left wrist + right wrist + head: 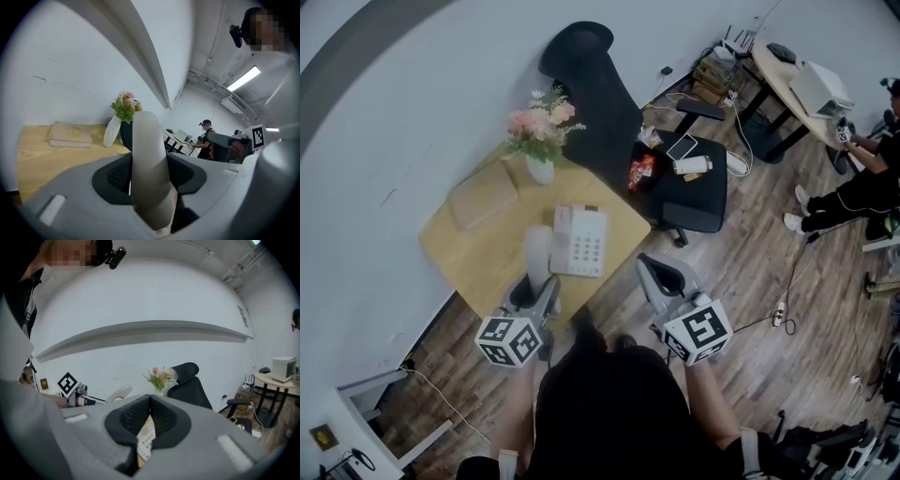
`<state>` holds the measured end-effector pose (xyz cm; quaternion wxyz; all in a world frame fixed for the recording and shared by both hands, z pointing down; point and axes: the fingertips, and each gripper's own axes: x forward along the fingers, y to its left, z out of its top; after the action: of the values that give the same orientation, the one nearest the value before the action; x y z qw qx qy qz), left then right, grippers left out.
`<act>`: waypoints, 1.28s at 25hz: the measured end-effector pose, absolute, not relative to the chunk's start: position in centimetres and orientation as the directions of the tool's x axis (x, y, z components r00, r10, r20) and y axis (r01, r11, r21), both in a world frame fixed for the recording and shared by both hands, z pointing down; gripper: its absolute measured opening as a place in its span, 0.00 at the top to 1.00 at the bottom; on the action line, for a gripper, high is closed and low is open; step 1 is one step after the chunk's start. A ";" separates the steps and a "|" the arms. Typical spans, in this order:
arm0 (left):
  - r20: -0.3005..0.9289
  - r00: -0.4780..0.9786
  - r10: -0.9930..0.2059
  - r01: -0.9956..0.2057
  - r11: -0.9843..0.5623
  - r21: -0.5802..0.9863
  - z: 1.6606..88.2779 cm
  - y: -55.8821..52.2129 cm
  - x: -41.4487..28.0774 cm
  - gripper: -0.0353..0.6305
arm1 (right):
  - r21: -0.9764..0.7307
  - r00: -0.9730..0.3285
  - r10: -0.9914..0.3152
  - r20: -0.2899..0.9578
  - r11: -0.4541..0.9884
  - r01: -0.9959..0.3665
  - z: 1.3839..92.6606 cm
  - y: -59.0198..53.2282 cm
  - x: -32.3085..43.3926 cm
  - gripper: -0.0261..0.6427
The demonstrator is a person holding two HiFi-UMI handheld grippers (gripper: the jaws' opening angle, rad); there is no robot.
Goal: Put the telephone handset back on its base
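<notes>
The white handset (538, 253) stands up over the wooden table (478, 258), just left of the white phone base (580, 241). My left gripper (539, 283) is shut on the handset's lower part. In the left gripper view the handset (147, 159) fills the gap between the dark pads of that gripper (149, 176). My right gripper (658, 270) hovers beyond the table's right corner with its jaws shut and nothing in them. In the right gripper view, the base's keypad (145, 439) shows below the touching tips of that gripper (150, 398), and the handset (120, 393) shows at left.
A vase of flowers (541, 136) and a tan book (483, 195) sit at the table's far side. A black office chair (675, 183) carrying small items stands right of the table. A seated person (861, 192) and a desk (792, 89) are at far right, with cables on the floor.
</notes>
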<state>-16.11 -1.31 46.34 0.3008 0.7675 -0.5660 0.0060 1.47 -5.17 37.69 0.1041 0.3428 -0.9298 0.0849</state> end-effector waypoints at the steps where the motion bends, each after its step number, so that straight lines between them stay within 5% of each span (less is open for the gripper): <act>1: 0.356 0.363 -0.861 -0.872 -0.180 0.455 46.6 -1.6 -16.3 0.62 | -0.086 -0.739 -0.624 0.254 0.747 -0.660 37.8 -5.3 1.2 0.96; 32: 0.520 0.412 -0.748 -0.867 -0.147 0.477 56.2 -5.3 -17.1 0.62 | -0.121 -0.687 -0.635 0.352 0.697 -0.706 42.6 -6.2 -1.1 0.96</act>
<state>-17.14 -5.30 56.20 0.3730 0.7531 -0.5361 0.0795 -1.05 -6.21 42.57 0.1430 0.3686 -0.9101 0.1242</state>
